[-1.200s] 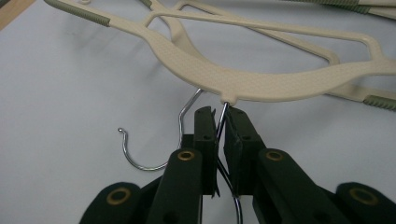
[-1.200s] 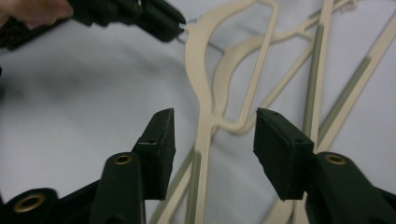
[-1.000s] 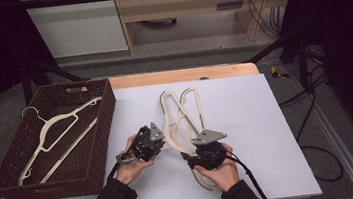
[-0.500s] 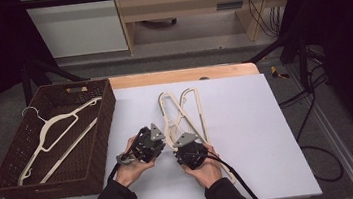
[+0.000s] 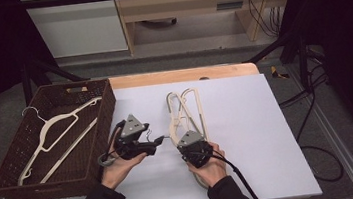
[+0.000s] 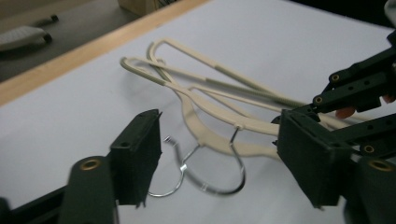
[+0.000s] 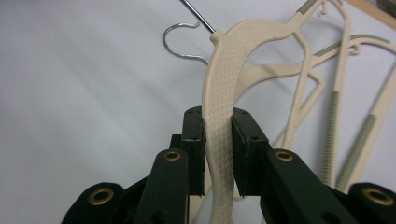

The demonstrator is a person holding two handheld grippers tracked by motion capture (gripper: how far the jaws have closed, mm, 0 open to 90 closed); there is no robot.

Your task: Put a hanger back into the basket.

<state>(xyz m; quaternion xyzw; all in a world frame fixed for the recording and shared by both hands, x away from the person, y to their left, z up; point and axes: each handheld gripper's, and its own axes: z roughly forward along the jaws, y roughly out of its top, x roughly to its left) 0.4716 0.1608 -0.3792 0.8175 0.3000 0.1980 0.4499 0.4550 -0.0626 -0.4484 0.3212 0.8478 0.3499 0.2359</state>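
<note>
Cream plastic sits pinched between the pads of my right gripper (image 7: 218, 154): it is clamped on the shoulder of the top hanger (image 7: 223, 88), having just been closing onto it. That hanger lies on the white table (image 5: 267, 119) in a loose pile with other hangers (image 5: 185, 108), their metal hooks (image 6: 205, 172) crossed over each other. My left gripper (image 6: 219, 154) has just been opening; its jaws stand apart above the hooks with nothing between them. The wicker basket (image 5: 2, 179) sits at the table's left edge with one hanger (image 5: 55, 133) already inside.

My worry is the tangle. If I lift now, I judge the crossed hooks could drag a second hanger up with mine, then drop it off the table. The grip is also on a narrow curved arm, so the hanger may swivel between the pads and swing into the basket wall
</note>
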